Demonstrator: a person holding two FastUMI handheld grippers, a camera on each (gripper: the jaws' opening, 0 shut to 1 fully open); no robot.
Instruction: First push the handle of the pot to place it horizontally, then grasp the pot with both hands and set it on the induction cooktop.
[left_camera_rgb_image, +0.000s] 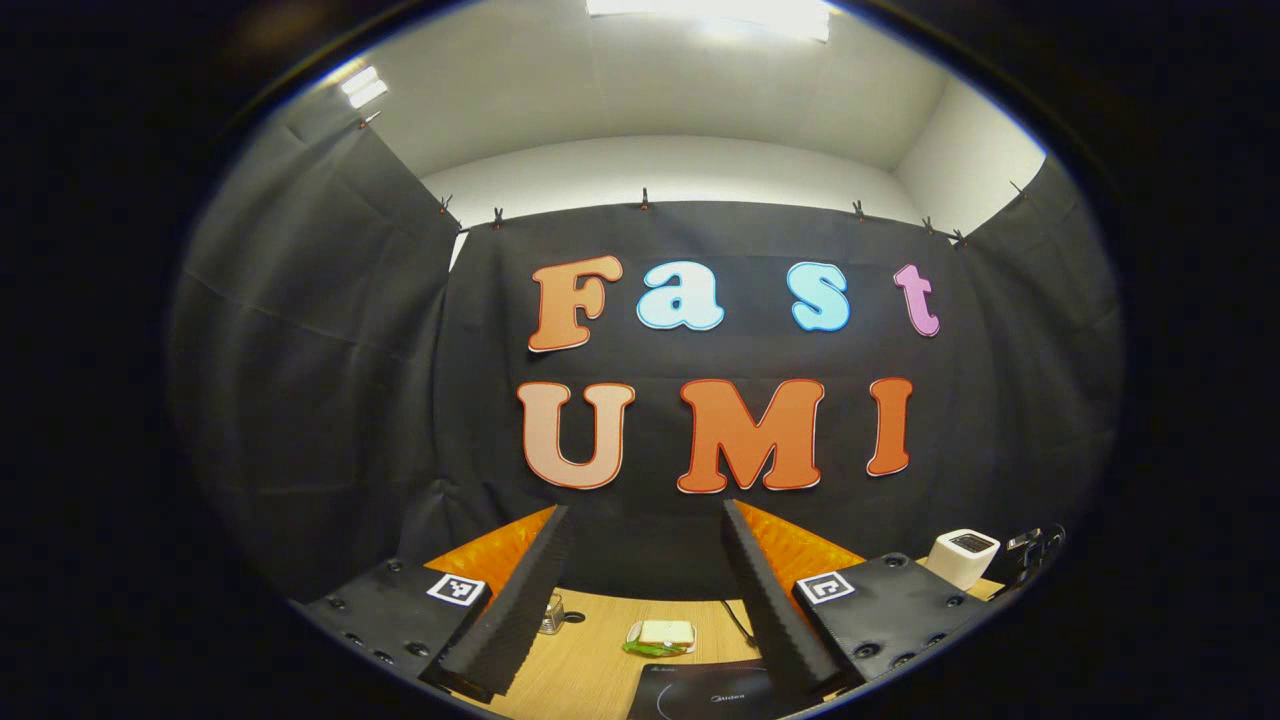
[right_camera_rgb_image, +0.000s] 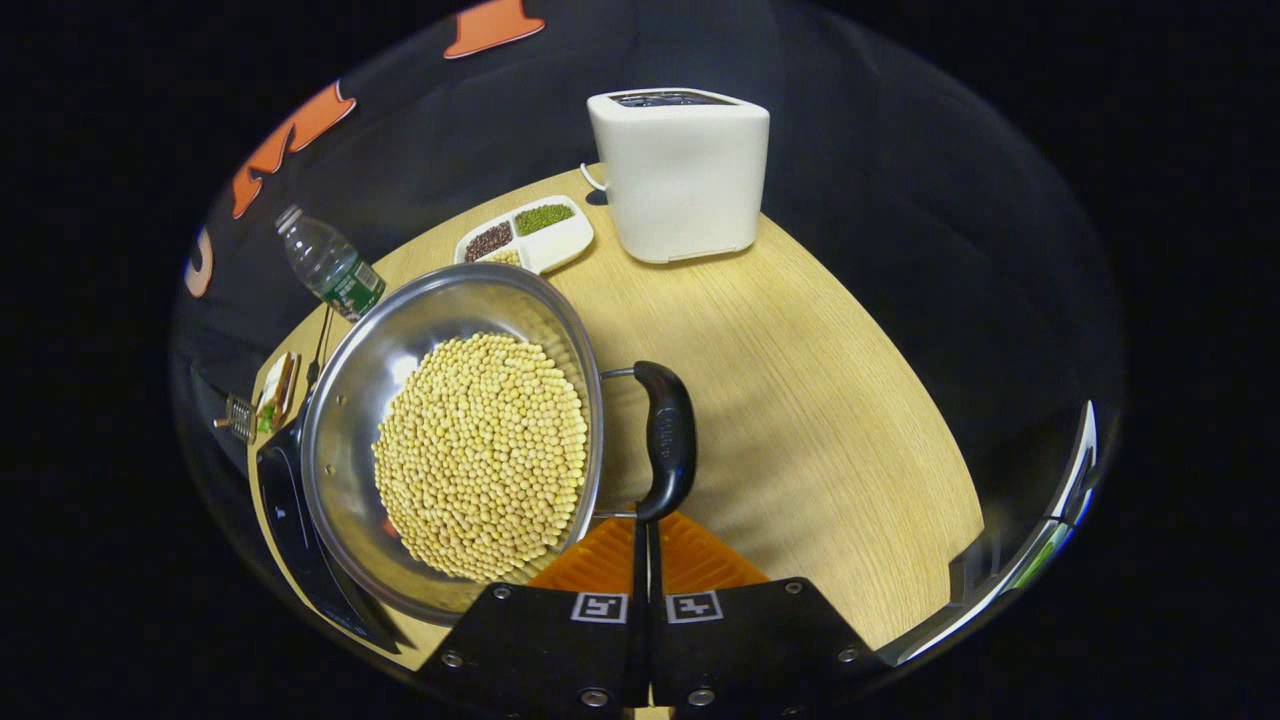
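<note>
The right gripper (right_camera_rgb_image: 647, 535), jaws pressed together, hides the steel pot's (right_camera_rgb_image: 400, 420) near rim by its handle (right_camera_rgb_image: 668, 440); left gripper (left_camera_rgb_image: 645, 560) gapes.

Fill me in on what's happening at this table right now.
A person is working with two handheld grippers. The right gripper has its fingers closed together, tips right at the near end of the pot's black handle, apparently pushing it rather than holding it. The steel pot holds yellow beans and sits beside the dark induction cooktop. The left gripper is open, raised and away from the pot.
</note>
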